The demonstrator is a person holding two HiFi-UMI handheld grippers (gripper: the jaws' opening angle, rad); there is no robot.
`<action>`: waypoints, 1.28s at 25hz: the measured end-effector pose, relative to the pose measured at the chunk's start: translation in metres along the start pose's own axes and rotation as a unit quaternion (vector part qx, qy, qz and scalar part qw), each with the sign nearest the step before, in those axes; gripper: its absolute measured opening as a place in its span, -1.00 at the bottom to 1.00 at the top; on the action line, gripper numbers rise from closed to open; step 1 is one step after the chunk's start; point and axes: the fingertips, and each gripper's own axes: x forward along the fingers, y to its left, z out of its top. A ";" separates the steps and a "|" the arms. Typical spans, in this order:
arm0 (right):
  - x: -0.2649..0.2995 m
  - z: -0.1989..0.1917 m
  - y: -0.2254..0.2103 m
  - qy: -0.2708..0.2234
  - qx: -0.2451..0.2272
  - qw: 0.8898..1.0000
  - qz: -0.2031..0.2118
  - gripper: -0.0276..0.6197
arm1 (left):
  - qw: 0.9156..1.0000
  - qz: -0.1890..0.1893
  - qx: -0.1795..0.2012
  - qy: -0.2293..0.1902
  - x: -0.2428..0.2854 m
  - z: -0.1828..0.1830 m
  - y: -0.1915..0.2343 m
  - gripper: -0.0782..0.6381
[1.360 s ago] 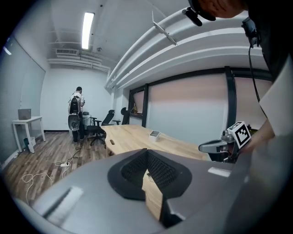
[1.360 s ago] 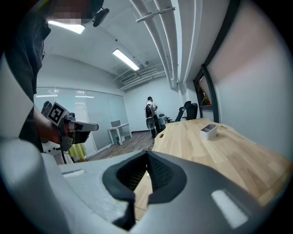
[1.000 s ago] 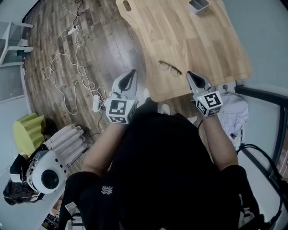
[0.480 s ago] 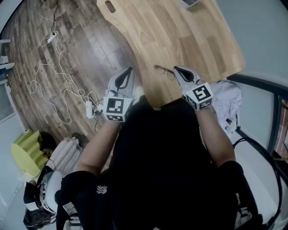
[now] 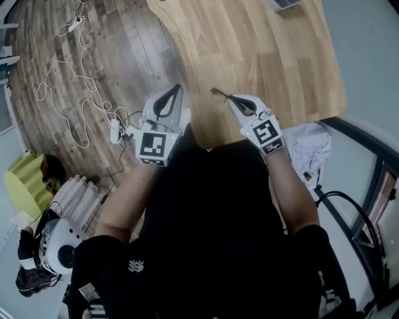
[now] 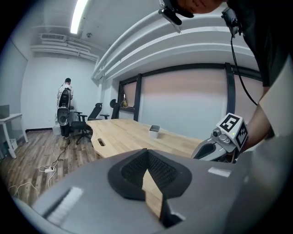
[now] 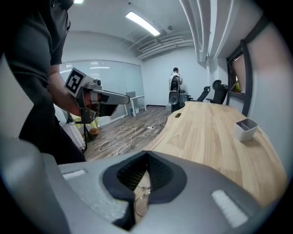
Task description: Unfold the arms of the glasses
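Note:
Thin wire-framed glasses [image 5: 217,93] lie folded on the wooden table [image 5: 268,56] near its front left edge. My right gripper [image 5: 231,99] hangs just over them, its tip covering their right part. In the right gripper view the jaws [image 7: 147,154] meet at the tips, and the glasses [image 7: 141,194] show on the wood through the slot below, apart from the pads. My left gripper [image 5: 177,88] is shut and empty at the table's left edge, a hand's width left of the glasses. Its tips [image 6: 146,151] touch over bare wood.
A small grey container [image 5: 288,3] stands at the far end of the table. White cables and a power strip [image 5: 115,131] lie on the wooden floor to the left. A white cloth [image 5: 308,149] hangs off the table's near right corner. A person [image 6: 66,107] and office chairs are far off.
Both grippers have moved forward and down toward the table. The right one swung left and now covers part of the glasses; before it was short of them.

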 end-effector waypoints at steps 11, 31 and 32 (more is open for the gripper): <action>0.037 -0.034 -0.001 0.036 -0.014 0.999 0.037 -0.91 | 0.999 0.012 -0.008 0.030 0.014 -0.039 -0.004 -0.76; 0.078 -0.067 0.001 0.140 -0.086 0.985 0.049 -0.87 | 0.997 0.020 -0.029 0.066 0.005 -0.076 0.000 -0.76; 0.077 -0.066 0.002 0.137 -0.087 0.986 0.050 -0.87 | 0.997 0.019 -0.028 0.067 0.005 -0.077 0.000 -0.76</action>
